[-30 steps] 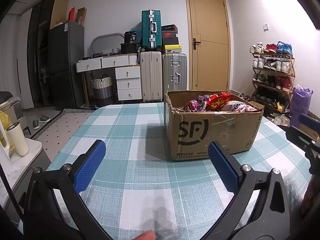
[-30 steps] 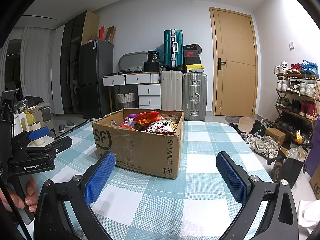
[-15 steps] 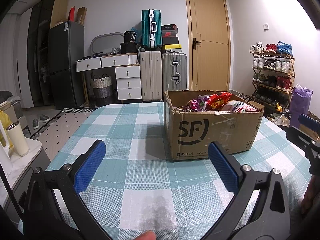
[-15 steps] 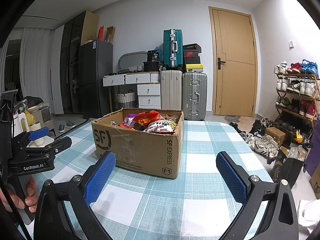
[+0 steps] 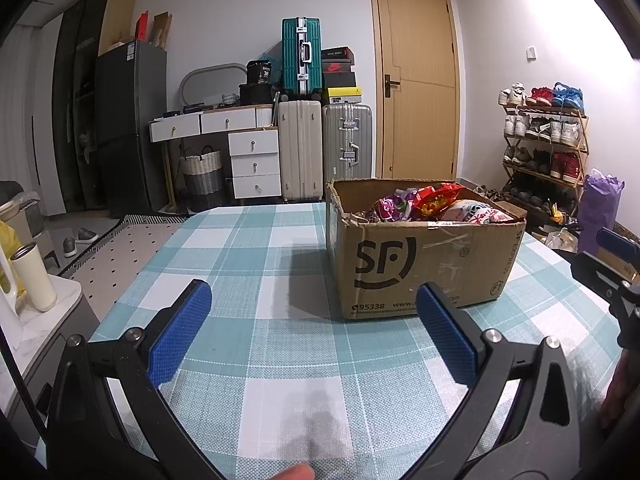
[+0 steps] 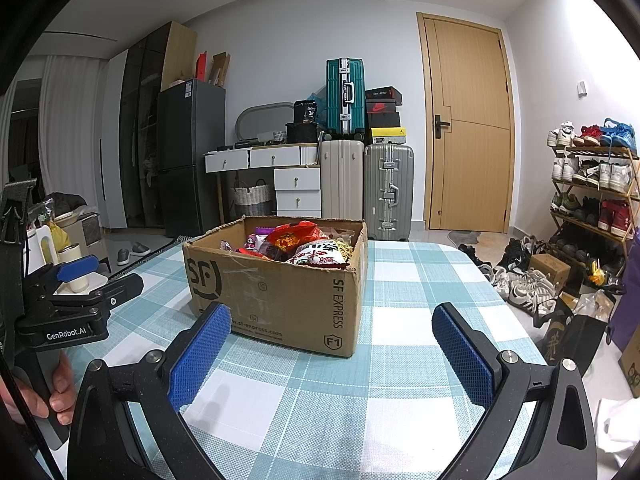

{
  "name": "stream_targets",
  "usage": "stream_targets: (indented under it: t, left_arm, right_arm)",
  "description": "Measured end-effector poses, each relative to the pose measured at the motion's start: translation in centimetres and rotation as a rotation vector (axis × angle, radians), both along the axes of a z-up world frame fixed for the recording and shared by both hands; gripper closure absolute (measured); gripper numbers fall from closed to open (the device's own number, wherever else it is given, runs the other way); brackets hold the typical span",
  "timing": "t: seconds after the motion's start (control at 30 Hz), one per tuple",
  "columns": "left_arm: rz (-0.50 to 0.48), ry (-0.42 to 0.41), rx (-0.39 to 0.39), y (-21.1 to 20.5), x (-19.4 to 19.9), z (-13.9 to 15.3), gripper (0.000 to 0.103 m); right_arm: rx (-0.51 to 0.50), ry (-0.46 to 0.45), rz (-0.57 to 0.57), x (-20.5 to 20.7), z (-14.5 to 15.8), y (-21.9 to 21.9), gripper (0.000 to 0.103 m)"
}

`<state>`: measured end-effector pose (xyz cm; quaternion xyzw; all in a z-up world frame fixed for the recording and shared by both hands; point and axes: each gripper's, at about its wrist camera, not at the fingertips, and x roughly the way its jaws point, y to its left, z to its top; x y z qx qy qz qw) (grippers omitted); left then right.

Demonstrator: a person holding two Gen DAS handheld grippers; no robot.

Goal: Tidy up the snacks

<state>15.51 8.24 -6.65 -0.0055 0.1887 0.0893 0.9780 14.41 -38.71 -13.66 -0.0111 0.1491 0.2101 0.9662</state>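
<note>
An open cardboard SF box (image 5: 424, 264) stands on the checked tablecloth, also in the right wrist view (image 6: 280, 292). It is full of snack bags (image 5: 434, 202), red, purple and white (image 6: 304, 244). My left gripper (image 5: 312, 304) is open and empty, held low over the table, in front and left of the box. My right gripper (image 6: 332, 324) is open and empty, in front of the box's right corner. Each gripper shows at the edge of the other's view: the right gripper (image 5: 616, 256) and the left gripper (image 6: 80, 284).
The teal and white checked table (image 5: 248, 256) ends at its left edge by a side counter with a white cup (image 5: 34, 276). Suitcases (image 5: 324, 148), drawers, a door and a shoe rack (image 6: 592, 188) stand behind. Shoes lie on the floor right of the table.
</note>
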Motion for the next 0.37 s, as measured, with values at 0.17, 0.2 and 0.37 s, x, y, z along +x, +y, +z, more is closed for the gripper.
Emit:
stream_targets:
  t: [0.17,0.2,0.37]
  left_arm:
    - [-0.002,0.002,0.000,-0.12,0.06,0.06,0.001]
    - [-0.006,0.002,0.000,-0.14,0.05,0.02,0.001]
    - [-0.014,0.017,-0.003,-0.22,0.46,-0.11,0.001]
  right_arm:
    - [0.000,0.000,0.000,0.00,0.01,-0.01,0.001]
    - [0.000,0.000,0.001,0.00,0.01,-0.01,0.001]
    - [0.001,0.006,-0.001,0.09,-0.03,0.00,0.001]
